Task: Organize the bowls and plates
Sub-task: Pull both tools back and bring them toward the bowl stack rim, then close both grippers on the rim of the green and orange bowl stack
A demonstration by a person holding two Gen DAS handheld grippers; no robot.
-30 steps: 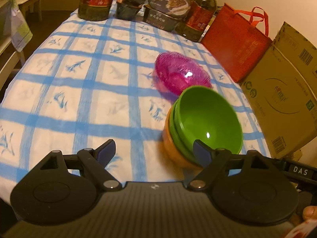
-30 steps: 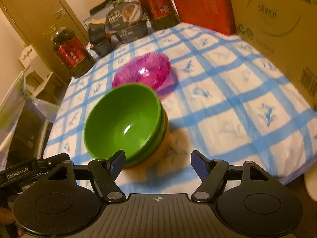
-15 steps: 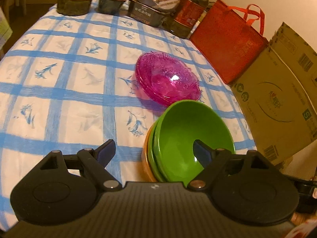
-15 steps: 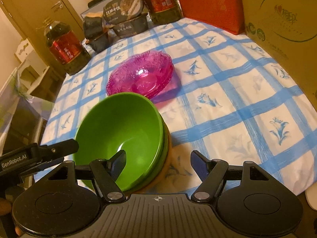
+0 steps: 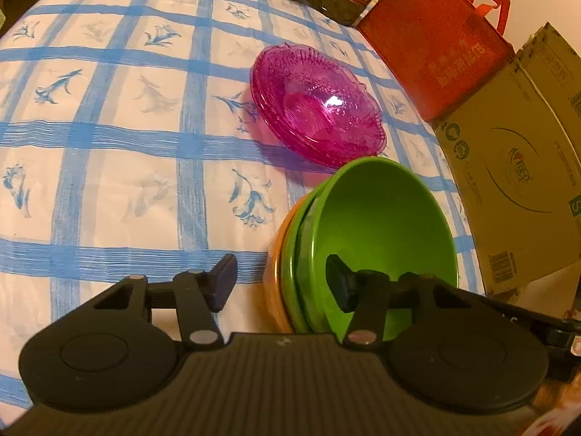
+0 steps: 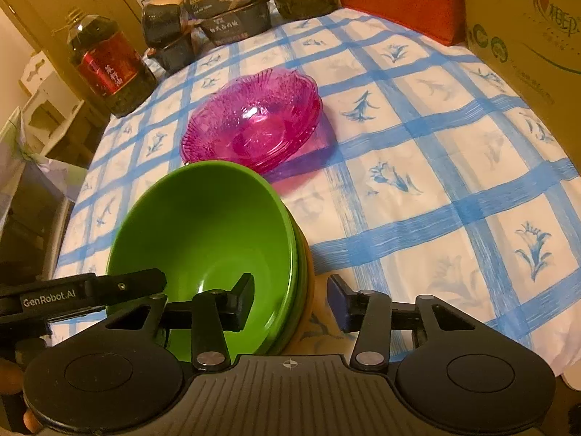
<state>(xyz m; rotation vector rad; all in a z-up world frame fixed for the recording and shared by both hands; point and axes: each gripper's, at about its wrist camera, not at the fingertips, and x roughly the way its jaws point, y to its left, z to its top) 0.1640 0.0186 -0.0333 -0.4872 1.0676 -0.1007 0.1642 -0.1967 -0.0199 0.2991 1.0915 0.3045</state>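
Two green bowls [image 5: 381, 225] [image 6: 203, 225] sit nested inside an orange bowl [image 5: 276, 254] on the blue-checked tablecloth [image 5: 109, 145]. My left gripper [image 5: 281, 283] straddles the stack's left wall, one finger outside the orange bowl and one inside the top green bowl. Its jaws are closing and the pads stand off the wall. My right gripper [image 6: 290, 299] straddles the stack's right wall the same way, also closing without touching. Behind the stack lies a pile of pink glass bowls [image 5: 316, 109] [image 6: 254, 123].
A red bag [image 5: 435, 47] and a cardboard box [image 5: 515, 167] stand along the table's right side. Oil bottles [image 6: 109, 69] and dark food boxes [image 6: 225, 3] crowd the far end. The table's near edge runs just under the stack.
Both grippers came forward and down onto the bowl stack, and their jaws have narrowed around its left and right walls. The bowls have not moved.
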